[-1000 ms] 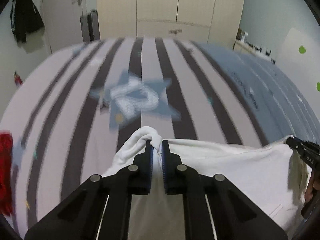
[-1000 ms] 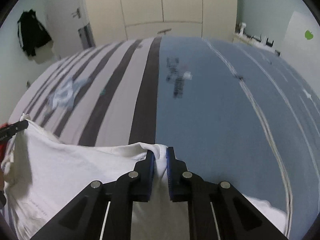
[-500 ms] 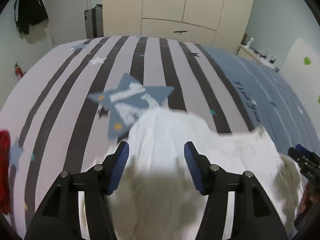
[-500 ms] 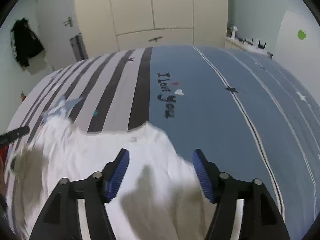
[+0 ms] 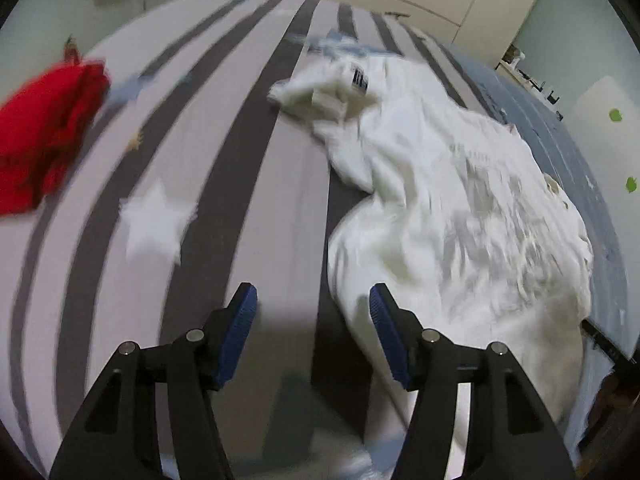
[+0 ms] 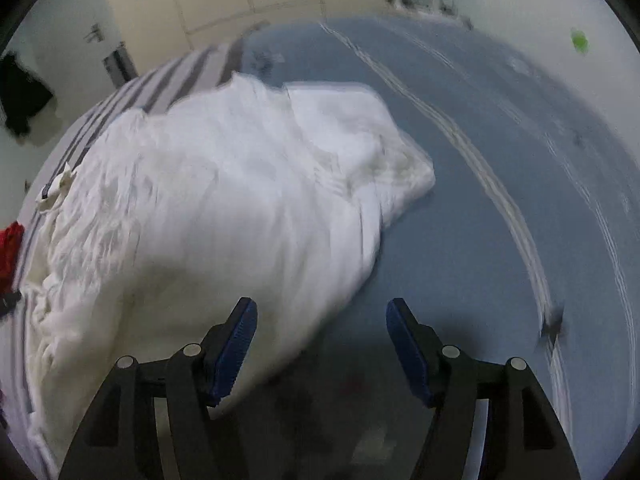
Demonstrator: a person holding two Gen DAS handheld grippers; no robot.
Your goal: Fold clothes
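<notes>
Both grippers, left and right, hang half-open and empty; the crumpled white T-shirt, at one o'clock, wants smoothing flat before folding

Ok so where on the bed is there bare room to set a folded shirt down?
Bare striped cover lies between the red garment and the white garment. Bare blue cover lies right of the white garment. The middle is crowded by that spread white cloth.

Dim, even indoor light. Both fisheye views are smeared by motion blur, with dark curved corners. Soft shadows fall on the bed beneath the jaws.
</notes>
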